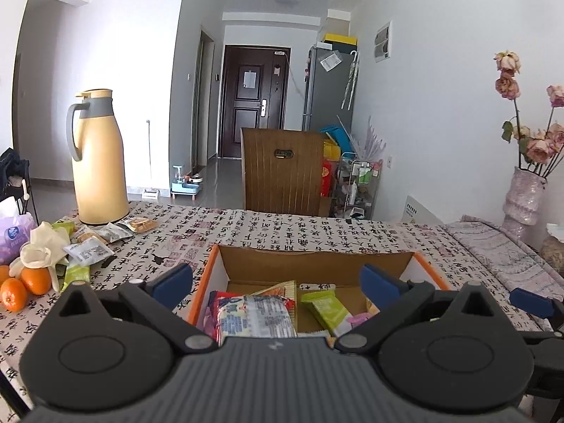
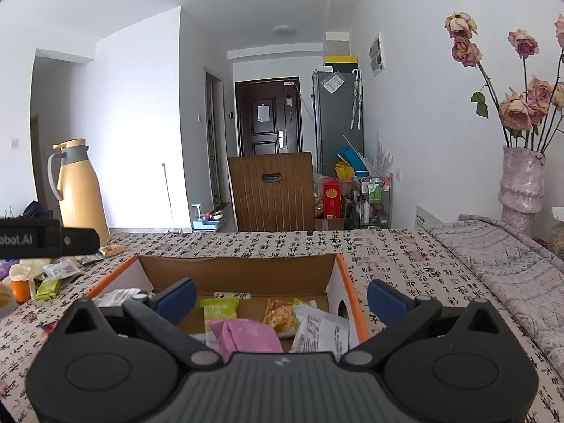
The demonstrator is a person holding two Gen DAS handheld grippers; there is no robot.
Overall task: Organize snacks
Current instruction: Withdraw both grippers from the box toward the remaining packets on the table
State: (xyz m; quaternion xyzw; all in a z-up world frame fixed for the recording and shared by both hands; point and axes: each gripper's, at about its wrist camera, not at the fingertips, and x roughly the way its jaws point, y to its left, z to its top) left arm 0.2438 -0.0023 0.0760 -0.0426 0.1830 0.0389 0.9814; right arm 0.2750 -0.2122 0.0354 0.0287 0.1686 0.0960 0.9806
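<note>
An open cardboard box (image 1: pixel 310 262) with orange edges stands on the patterned tablecloth; it also shows in the right wrist view (image 2: pixel 236 269). Several snack packets lie in it: a red and white one (image 1: pixel 255 315), a green one (image 1: pixel 326 308), a pink one (image 2: pixel 243 338), a white one (image 2: pixel 322 331). My left gripper (image 1: pixel 276 285) is open and empty above the box's near left part. My right gripper (image 2: pixel 282 298) is open and empty above its near right part. Loose snack packets (image 1: pixel 93 243) lie left of the box.
A yellow thermos jug (image 1: pixel 98 158) stands at the far left, with oranges (image 1: pixel 24 285) and a white flower (image 1: pixel 42 252) near the loose packets. A vase of dried roses (image 2: pixel 521 179) stands on a folded cloth (image 2: pixel 507 257) at the right. A wooden chair back (image 1: pixel 282 171) is beyond the table.
</note>
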